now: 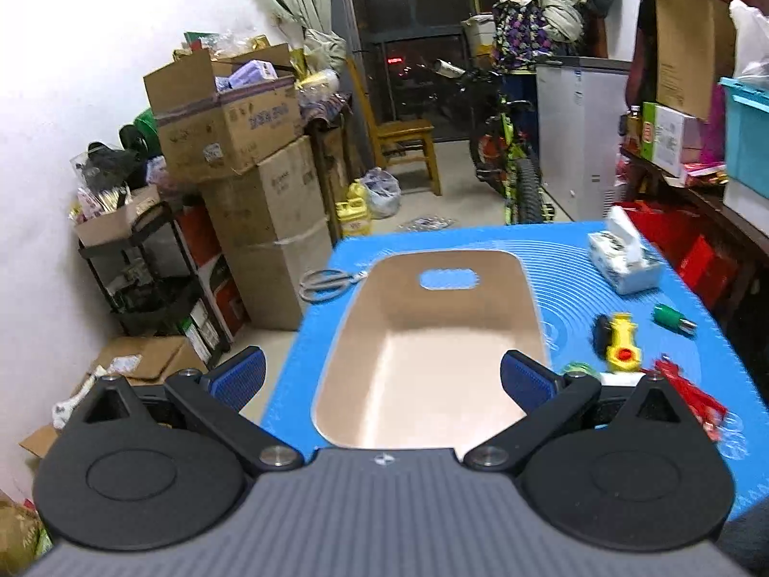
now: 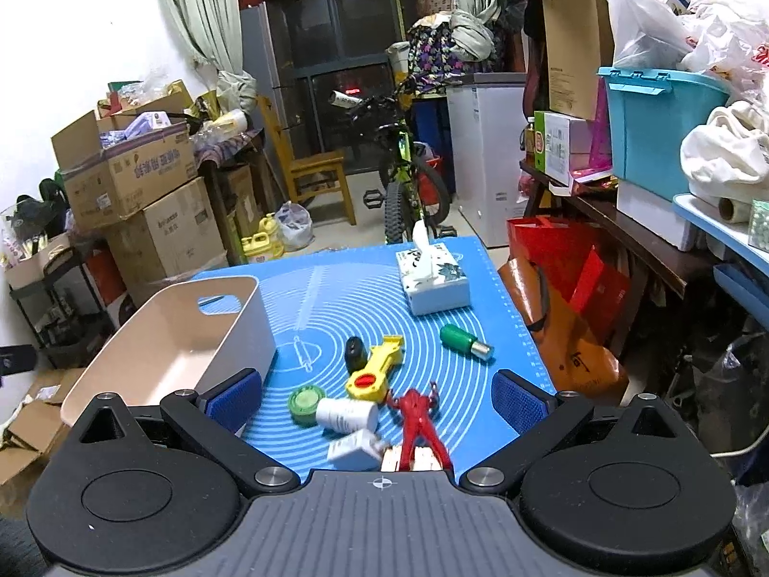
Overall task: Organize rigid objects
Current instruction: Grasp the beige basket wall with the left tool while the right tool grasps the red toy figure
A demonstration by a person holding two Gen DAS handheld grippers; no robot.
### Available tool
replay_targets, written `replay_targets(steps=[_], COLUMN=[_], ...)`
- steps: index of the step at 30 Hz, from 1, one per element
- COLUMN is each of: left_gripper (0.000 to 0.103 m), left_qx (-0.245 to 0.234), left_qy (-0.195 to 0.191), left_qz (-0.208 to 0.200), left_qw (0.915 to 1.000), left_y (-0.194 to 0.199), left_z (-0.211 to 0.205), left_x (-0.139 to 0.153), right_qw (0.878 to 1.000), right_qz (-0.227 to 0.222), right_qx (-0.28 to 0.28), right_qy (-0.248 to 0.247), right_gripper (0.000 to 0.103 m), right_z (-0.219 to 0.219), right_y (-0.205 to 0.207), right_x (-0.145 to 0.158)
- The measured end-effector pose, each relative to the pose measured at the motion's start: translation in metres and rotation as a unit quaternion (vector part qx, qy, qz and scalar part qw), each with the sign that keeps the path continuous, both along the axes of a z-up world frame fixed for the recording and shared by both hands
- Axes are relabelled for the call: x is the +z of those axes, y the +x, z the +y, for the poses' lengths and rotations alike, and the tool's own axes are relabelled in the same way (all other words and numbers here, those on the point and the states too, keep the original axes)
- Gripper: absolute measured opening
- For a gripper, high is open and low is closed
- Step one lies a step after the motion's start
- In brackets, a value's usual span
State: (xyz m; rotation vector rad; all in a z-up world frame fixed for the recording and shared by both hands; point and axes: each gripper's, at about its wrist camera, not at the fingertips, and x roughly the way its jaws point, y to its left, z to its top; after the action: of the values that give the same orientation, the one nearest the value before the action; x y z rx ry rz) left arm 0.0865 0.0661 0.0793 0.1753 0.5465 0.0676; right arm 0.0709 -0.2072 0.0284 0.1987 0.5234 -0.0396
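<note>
— Mat (image 1: 567, 283) first: blue, printed with white rings, filling the middle of both views. What sits on it in the left wrist view?

— Mostly the bin (image 1: 432, 351), beige, smooth plastic, rounded corners, an oval handle slot in its far wall, nothing inside. It lies dead center, straight ahead of the left gripper (image 1: 382, 380), whose blue ribbed pads are spread wide with nothing between them. Grey scissors (image 1: 329, 281) lie just left of the bin, at the mat's edge; the other view does not show them.

— The right wrist view has the bin (image 2: 192, 336) at center left, seen from the side. The right gripper (image 2: 377, 396) is also spread apart, holding nothing. A tissue box (image 2: 435, 281) stands in the upper middle of the mat.

— And the small things?

— All lie loose on the mat right of the bin. A yellow toy (image 2: 377, 368) with a red button, a red figure (image 2: 418, 420) at bottom center, a white bottle (image 2: 346, 413) on its side, a green cylinder with a metal tip (image 2: 464, 340), a round green lid (image 2: 306, 401), a small black oval piece (image 2: 354, 351) touching the yellow toy. The left view shows only some of them, blurred, at its right edge.
</note>
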Motion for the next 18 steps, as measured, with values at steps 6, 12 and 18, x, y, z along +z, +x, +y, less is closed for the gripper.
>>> replay_targets(steps=[6,12,18], left_gripper=[0.103,0.103,0.103], left_qx=[0.003,0.001,-0.007], left_qy=[-0.023,-0.009,0.006], left_qz=[0.014,0.033,0.071], left_qw=[0.9996,0.9994,0.9974], left_y=[0.044,0.085,0.115], left_z=[0.026,0.043,0.053], left_x=[-0.007,-0.021,-0.043], right_qw=[1.000,0.998,0.993], right_qz=[0.012,0.049,0.086], right_qx=[-0.018,-0.047,-0.075], right_qy=[-0.014,-0.017,-0.026], right_gripper=[0.101,0.100,0.099], right_z=[-0.001,-0.009,-0.025], right_y=[0.045,0.097,0.132], right_x=[-0.006,-0.029,-0.059])
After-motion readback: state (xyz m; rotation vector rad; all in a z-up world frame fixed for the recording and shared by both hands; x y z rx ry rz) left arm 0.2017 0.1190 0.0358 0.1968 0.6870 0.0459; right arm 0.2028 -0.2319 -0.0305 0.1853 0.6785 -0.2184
